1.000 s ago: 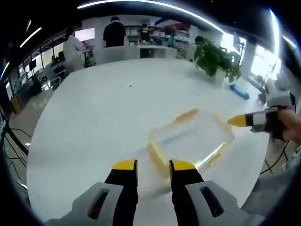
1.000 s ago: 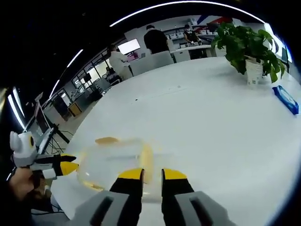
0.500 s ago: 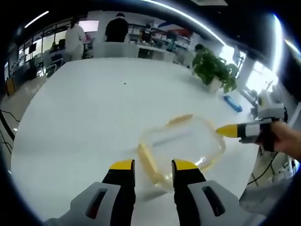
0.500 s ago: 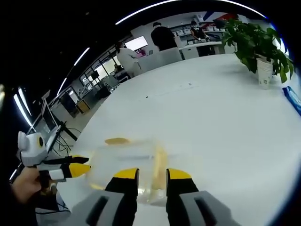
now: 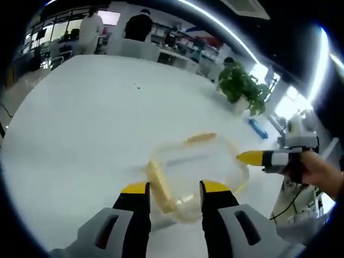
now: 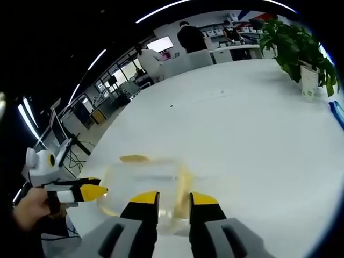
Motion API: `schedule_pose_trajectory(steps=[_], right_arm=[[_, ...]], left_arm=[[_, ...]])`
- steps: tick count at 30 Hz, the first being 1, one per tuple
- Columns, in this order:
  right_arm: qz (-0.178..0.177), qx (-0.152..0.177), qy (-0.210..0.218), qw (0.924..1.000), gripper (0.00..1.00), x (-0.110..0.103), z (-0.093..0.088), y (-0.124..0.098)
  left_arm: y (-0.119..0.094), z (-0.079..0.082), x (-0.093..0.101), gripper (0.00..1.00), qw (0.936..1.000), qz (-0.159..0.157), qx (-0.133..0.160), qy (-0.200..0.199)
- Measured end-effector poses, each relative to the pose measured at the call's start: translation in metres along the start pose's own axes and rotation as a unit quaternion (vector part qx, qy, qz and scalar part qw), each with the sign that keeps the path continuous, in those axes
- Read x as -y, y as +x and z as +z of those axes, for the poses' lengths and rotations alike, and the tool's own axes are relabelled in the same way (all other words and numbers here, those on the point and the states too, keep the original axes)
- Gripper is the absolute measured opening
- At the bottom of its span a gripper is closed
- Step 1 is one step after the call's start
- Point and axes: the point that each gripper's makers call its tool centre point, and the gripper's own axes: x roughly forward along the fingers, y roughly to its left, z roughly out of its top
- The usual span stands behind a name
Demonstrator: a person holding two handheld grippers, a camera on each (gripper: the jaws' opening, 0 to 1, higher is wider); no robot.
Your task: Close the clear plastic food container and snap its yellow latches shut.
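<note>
The clear plastic food container point(image 5: 196, 174) sits on the white worktop point(image 5: 86, 118), lid seemingly on, one yellow latch point(image 5: 160, 186) just ahead of the left tongs point(image 5: 174, 188). These stand part open and empty, likely lined up to press it. The right tongs point(image 6: 173, 198), nearly closed and empty, meet the opposite side, probably bracing it; a potted plant point(image 5: 243, 86) stands well apart.

Your left gripper view looks down across the white tabletop point(image 5: 80, 118), close over the container point(image 5: 196, 172), toward the potted plant point(image 5: 242, 86). Your right gripper view faces it from the opposite side; both share the container point(image 6: 145, 180) and plant point(image 6: 298, 48).
</note>
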Motion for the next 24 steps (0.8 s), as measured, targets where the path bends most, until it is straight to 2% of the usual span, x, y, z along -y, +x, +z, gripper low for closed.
schedule_pose_trajectory(steps=[10,15,17,20,21,22,23,24], right_arm=[[0.019,-0.019,0.008,0.9996,0.25,-0.0027,-0.0004,0.0064],[0.027,-0.033,0.005,0.9991,0.24,-0.0025,-0.0006,0.0054],[0.027,-0.041,-0.005,0.9988,0.24,-0.0037,-0.0010,0.0054],[0.048,-0.066,-0.012,0.9966,0.22,-0.0049,-0.0025,0.0054],[0.042,-0.067,0.024,0.9966,0.22,-0.0056,-0.0031,0.0062],[0.067,-0.077,-0.026,0.9945,0.22,-0.0074,-0.0046,0.0053],[0.055,-0.082,-0.009,0.9951,0.22,-0.0071,-0.0042,0.0055],[0.054,-0.089,-0.013,0.9945,0.22,-0.0075,-0.0047,0.0052]], left_arm=[[0.0013,-0.0007,-0.0006,0.33,0.9998,-0.010,-0.014,-0.005],[0.0012,-0.0004,0.0002,0.32,0.9995,-0.020,-0.024,-0.005],[0.0010,-0.0008,0.0010,0.31,0.9994,-0.022,-0.027,0.005],[0.0012,-0.0011,0.0011,0.30,0.9993,-0.025,-0.026,0.012],[0.0013,-0.0019,0.0010,0.30,0.9992,-0.025,-0.029,0.014],[-0.0002,-0.0009,0.0005,0.30,0.9990,-0.029,-0.028,0.017],[-0.0020,-0.0005,-0.0003,0.30,0.9990,-0.031,-0.028,0.014],[-0.0007,-0.0004,0.0001,0.30,0.9990,-0.032,-0.028,0.015]])
